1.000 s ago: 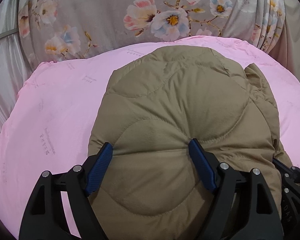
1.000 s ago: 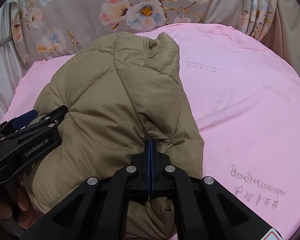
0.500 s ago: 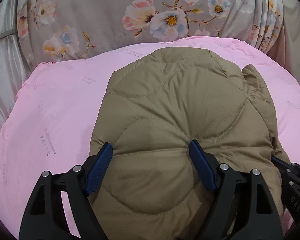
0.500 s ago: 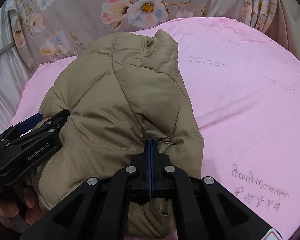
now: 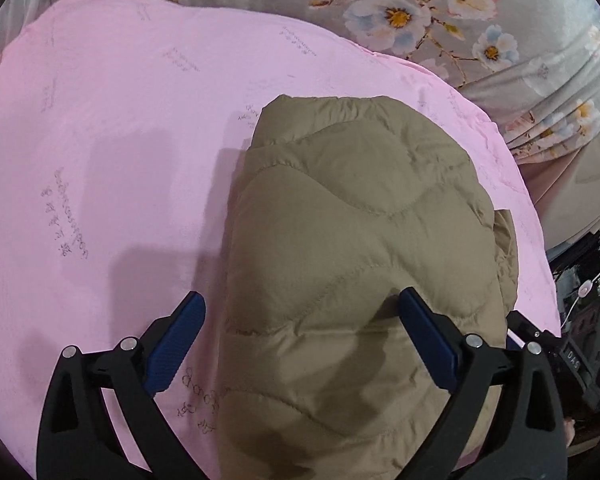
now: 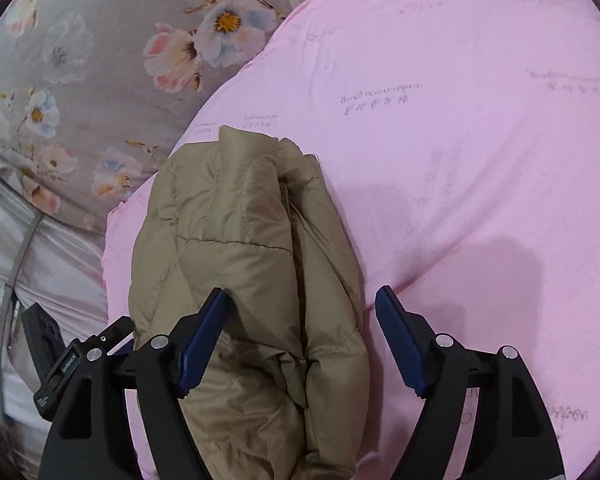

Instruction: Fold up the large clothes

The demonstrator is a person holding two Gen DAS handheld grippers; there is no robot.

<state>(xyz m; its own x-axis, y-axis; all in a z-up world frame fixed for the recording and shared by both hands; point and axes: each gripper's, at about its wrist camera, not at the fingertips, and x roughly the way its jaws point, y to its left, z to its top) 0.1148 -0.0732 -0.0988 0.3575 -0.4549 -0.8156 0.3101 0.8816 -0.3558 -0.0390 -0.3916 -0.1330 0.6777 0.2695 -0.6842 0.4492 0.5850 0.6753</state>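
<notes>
The jacket (image 5: 352, 264), a tan quilted puffer, lies bundled into a thick folded stack on the pink sheet (image 5: 112, 132). In the left wrist view it runs from between the jaws out ahead of the left claw (image 5: 300, 340), its far edge squared off and a loose flap showing off its right side. In the right wrist view the same bundle sits ahead and to the left of the right claw (image 6: 300, 336), with the layered open edges of the fold running up its right side.

Both claws have just been opening. The left one stands spread wide, with the jacket between its jaws; its left pad (image 5: 176, 344) sits clear over the pink sheet, while the right pad rests against the fabric without any squeeze that I can see. The right claw is also well open, its left pad lying against the jacket and its right pad over bare sheet, so neither claw grips anything.

This looks like the release at the end of a fold, with the stack set down. Beyond the sheet lies a grey flowered cover (image 6: 80, 60). The next move likely calls for drawing both claws back without dragging the top layer, then judging whether the loose flap needs tucking or 1 more fold.
</notes>
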